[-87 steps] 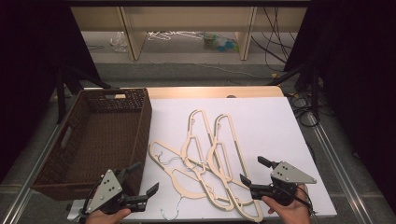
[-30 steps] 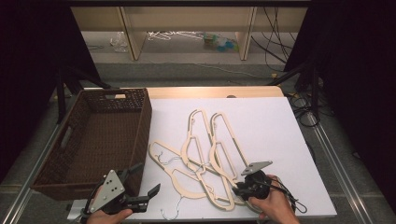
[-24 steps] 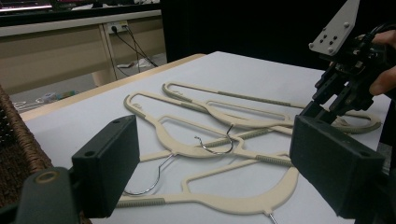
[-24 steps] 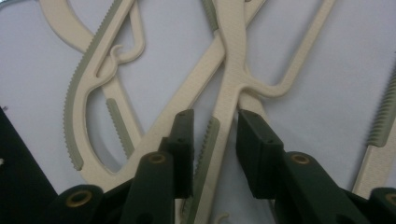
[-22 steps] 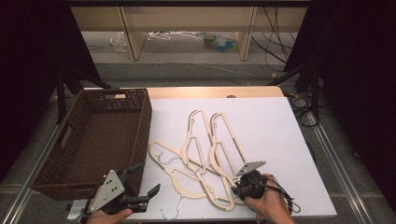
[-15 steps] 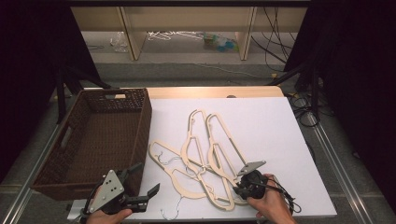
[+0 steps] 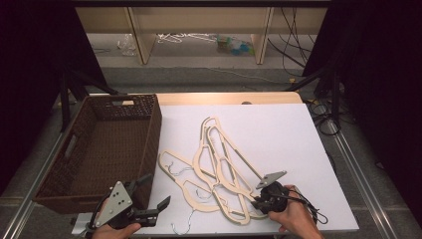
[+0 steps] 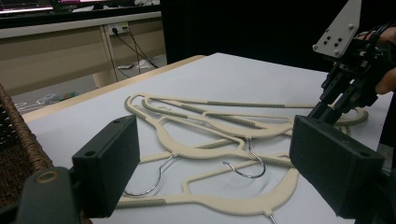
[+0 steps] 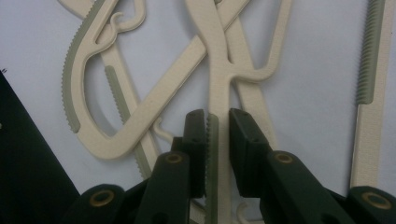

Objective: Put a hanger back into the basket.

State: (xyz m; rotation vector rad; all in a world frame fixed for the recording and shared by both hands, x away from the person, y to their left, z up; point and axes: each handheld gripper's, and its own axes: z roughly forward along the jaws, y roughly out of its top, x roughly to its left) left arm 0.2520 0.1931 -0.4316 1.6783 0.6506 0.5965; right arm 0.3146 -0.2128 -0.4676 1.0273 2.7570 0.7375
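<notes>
Several cream plastic hangers with wire hooks lie tangled on the white table. My right gripper points down at the near right end of the pile. In the right gripper view its pads clamp the ribbed shoulder of one cream hanger. My left gripper hovers at the table's near left corner beside the basket, open. In the left gripper view the left gripper has nothing between its jaws, and the hangers and the right gripper lie beyond them.
A dark wicker basket with nothing in it stands at the left of the table, its wall close to my left gripper. A cable trails from the right gripper. Shelving and floor clutter lie beyond the far edge.
The right gripper moved left from the table's near right corner onto the pile and shut on a hanger. That hanger's far end swung slightly left. The left gripper stayed put.
</notes>
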